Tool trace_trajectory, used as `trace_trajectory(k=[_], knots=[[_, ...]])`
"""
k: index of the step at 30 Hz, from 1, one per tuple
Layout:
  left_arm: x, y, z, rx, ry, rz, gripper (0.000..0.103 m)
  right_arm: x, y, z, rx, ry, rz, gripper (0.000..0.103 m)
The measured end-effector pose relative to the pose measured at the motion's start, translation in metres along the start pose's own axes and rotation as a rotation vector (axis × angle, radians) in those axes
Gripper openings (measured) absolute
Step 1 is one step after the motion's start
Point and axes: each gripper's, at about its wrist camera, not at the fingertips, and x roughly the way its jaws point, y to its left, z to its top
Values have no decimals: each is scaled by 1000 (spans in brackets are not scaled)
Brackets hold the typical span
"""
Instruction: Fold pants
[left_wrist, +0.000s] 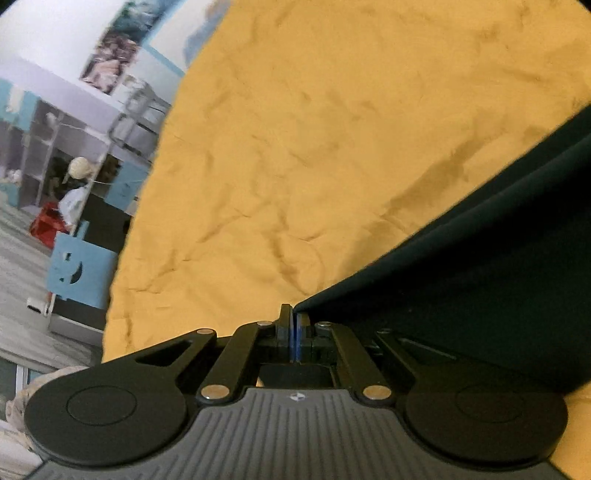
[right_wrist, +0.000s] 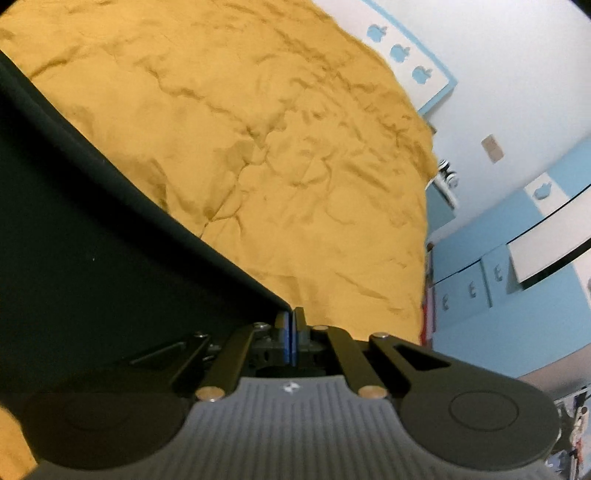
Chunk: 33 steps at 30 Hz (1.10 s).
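Observation:
Dark, almost black pants (left_wrist: 480, 266) hang stretched between both grippers above a wrinkled mustard-yellow bed cover (left_wrist: 295, 129). In the left wrist view my left gripper (left_wrist: 294, 314) is shut on a corner of the pants, and the cloth runs taut up to the right edge. In the right wrist view my right gripper (right_wrist: 290, 315) is shut on another corner of the pants (right_wrist: 92, 258), whose fabric spreads to the left. The lower part of the garment is hidden below both views.
The yellow cover (right_wrist: 277, 166) fills most of both views. Left of the bed stand a blue chair (left_wrist: 79, 269), grey shelves (left_wrist: 55, 147) and a red item on the floor. To the right are blue drawers (right_wrist: 476, 291) and a white wall with blue decorations.

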Motion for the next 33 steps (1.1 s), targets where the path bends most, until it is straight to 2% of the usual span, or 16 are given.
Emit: trace_trajectory(k=[6,12,13,15,16,18,19,24,27,30,33], knots=[[30,-9,4,-24,27,-10,1,35,9,2,9,21,17,0],[38,-15,6,-85,19,-17,2,52,8,-2,118,22,29,0],[37,-15,6,-98,6,-15,5,52,7,-3,138,18,29,0],[33,-14,6,-121,-17,-7,17,48,2,-5,177,2,34,0],[32,-13,5,-132,-26,-6,21,45,0,-5,188,-5,34,3],[26,-8,4,-161,-52,1,37,33,-7,-7,204,-41,31,28],[21,-3,1,-184,-65,-2,39,25,-12,-9,214,-59,36,33],[0,15,-14,-300,-114,-70,40,-9,-48,-36,275,-84,115,33],[-7,19,-23,-319,-132,-51,43,-13,-67,-59,345,-66,179,33],[-2,26,-31,-377,-96,-55,43,-3,-81,-75,408,-52,195,33],[2,32,-41,-449,-65,-64,43,13,-102,-90,542,-76,231,33]])
